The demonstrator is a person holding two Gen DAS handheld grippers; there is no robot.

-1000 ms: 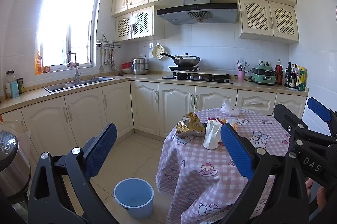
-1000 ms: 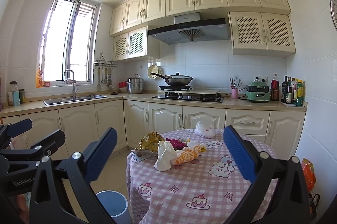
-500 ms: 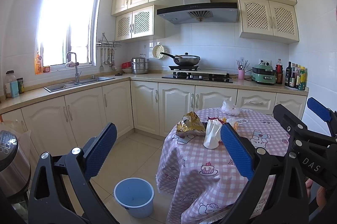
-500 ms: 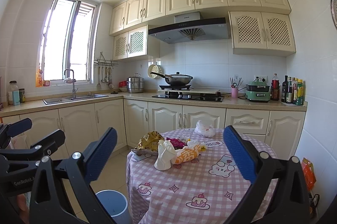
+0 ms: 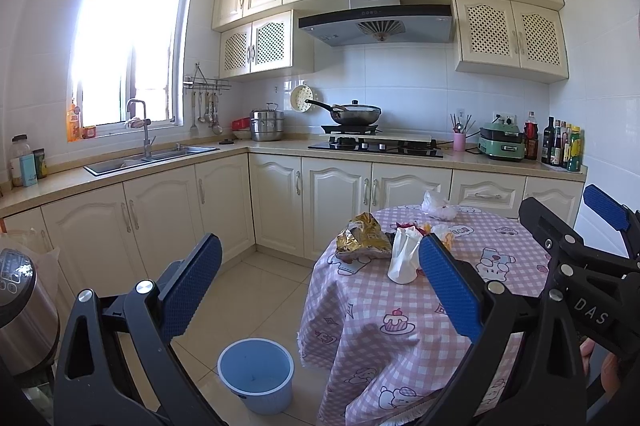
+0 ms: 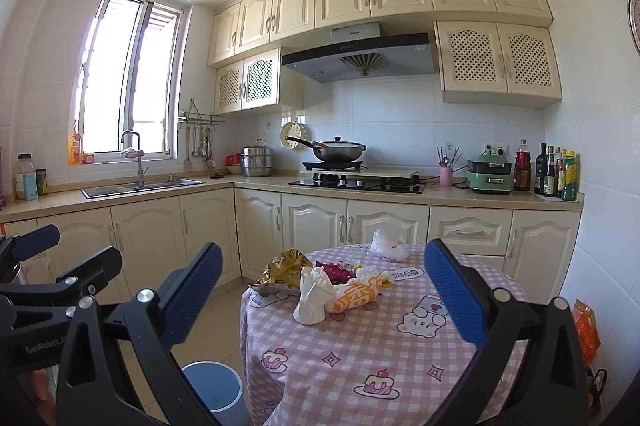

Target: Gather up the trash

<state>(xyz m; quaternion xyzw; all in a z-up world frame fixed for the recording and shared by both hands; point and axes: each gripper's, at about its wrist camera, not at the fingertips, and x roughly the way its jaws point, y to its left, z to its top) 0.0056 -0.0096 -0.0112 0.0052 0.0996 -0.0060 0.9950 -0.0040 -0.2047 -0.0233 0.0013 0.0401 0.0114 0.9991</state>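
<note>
Several light, crinkly wrappers lie on the table ahead of the right gripper, bin below the left gripper. Both grippers gape empty. Pinch crumpled folds; they likely crush and slip.

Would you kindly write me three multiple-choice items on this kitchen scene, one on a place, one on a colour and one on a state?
1. Where is the round blue plastic bucket?
A. on the floor beside the table
B. on the counter
C. on the table

2. What colour is the checked tablecloth?
A. green and white
B. pink and white
C. plain yellow

3. How does the right hand-held gripper stand?
A. shut on a wrapper
B. shut on nothing
C. open and empty

Answers: 1 A, it stands on the tiles by the cloth's edge; 2 B, pink checks with cartoon prints; 3 C, its blue fingers are spread wide with nothing between them.
</note>
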